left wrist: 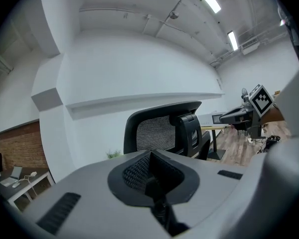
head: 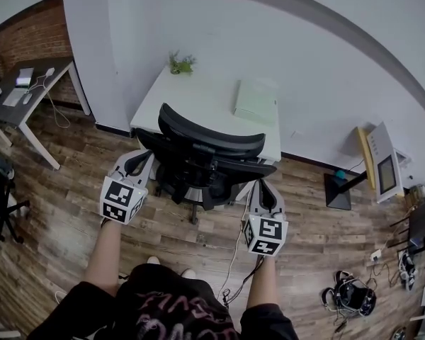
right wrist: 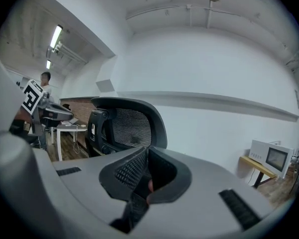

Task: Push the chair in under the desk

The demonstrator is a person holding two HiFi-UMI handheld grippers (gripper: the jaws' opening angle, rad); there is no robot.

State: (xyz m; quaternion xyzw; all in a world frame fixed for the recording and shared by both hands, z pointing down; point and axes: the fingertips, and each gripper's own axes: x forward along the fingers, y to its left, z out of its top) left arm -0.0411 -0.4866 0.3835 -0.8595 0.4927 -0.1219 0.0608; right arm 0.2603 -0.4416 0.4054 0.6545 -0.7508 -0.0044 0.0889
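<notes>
A black mesh office chair (head: 205, 158) stands in front of the white desk (head: 198, 105), its backrest toward me and its seat partly under the desk edge. My left gripper (head: 140, 160) is at the chair's left side, shut and holding nothing. My right gripper (head: 262, 188) is at the chair's right side, also shut and empty. Whether either one touches the chair I cannot tell. In the left gripper view the closed left gripper (left wrist: 152, 176) points at the backrest (left wrist: 157, 133) just beyond it. The right gripper (right wrist: 144, 176) shows the same backrest (right wrist: 129, 126) from the other side.
A pale green box (head: 256, 99) and a small plant (head: 180, 64) sit on the desk. A second desk (head: 28, 91) stands at the far left. A cable (head: 234, 253) runs across the wood floor near my feet. A black stand (head: 338, 190) and a white device (head: 382, 163) are on the right.
</notes>
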